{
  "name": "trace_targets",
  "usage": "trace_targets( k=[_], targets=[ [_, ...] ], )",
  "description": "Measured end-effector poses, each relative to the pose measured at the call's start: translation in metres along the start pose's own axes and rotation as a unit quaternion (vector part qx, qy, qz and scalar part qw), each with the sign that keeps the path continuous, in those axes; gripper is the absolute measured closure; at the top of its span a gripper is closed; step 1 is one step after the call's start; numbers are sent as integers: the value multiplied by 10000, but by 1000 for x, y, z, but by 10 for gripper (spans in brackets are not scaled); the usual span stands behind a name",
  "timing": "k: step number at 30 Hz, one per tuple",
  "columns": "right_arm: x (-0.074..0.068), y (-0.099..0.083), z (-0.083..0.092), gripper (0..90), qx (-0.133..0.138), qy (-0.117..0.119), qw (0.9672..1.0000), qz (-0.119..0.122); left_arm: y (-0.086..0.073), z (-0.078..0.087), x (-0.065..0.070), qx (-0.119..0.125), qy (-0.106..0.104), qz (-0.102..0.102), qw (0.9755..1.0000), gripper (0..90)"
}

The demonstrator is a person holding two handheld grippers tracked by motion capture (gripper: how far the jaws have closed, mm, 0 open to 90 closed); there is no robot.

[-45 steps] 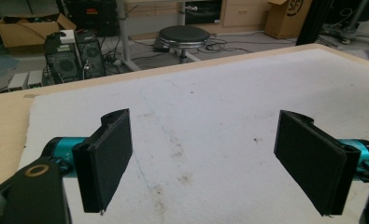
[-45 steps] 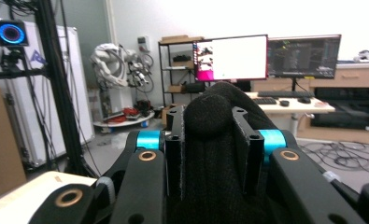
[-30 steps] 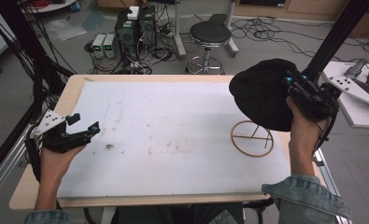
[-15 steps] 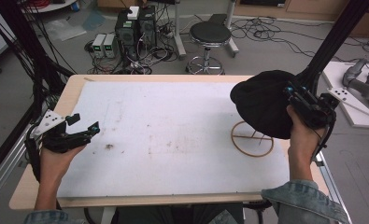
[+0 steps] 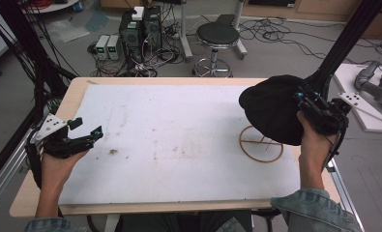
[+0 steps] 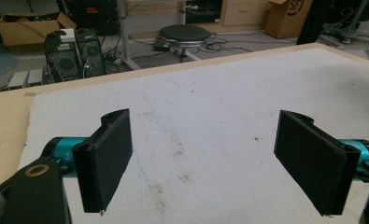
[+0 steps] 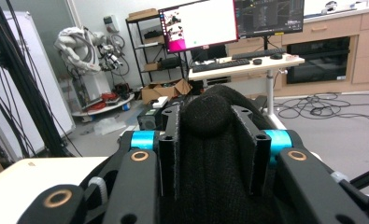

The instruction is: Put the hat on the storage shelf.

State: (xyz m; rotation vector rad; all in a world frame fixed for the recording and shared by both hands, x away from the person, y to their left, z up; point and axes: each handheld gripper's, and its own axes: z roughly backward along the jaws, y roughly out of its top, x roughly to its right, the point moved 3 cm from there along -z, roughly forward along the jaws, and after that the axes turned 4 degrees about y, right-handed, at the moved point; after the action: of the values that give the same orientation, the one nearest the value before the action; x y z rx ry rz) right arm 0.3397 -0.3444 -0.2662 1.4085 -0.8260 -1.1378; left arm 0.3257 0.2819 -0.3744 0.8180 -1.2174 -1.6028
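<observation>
Hat [image 5: 271, 108], black and knitted, hangs pinched in the right gripper [image 5: 305, 101] just above the wooden ring stand [image 5: 261, 143]; left gripper [image 5: 84, 137] gapes wide and empty, well apart.

- Grey floor [image 5: 285, 53] behind the desk, with black cables [image 5: 275, 36] snaking all over it.
- A round black stool [image 5: 217, 35] on a chrome base sits just past the desk's far edge.
- Two PC towers [image 5: 141, 26] stand on the floor left of the stool, with small white boxes [image 5: 107, 47] beside them.
- The right gripper view catches a lit monitor [image 7: 198, 23], a standing desk with a keyboard [image 7: 245, 65], wooden cabinets [image 7: 359, 46] and a whiteboard [image 7: 46, 74].
</observation>
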Motion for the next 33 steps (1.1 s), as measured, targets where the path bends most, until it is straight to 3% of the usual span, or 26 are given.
trace_targets(
  k=[18,27,33],
  targets=[
    [-2,-4,1,591,-135,-18,9999,-37,-1,-1,0,-4,-20,14,10000,197],
    [-1,-3,3,565,-51,-75,9999,-45,-1,-1,1,-5,-14,23,10000,197],
    [-1,-2,8,490,51,-57,10000,-59,-1,-2,2,-16,-19,14,10000,198]
  ],
)
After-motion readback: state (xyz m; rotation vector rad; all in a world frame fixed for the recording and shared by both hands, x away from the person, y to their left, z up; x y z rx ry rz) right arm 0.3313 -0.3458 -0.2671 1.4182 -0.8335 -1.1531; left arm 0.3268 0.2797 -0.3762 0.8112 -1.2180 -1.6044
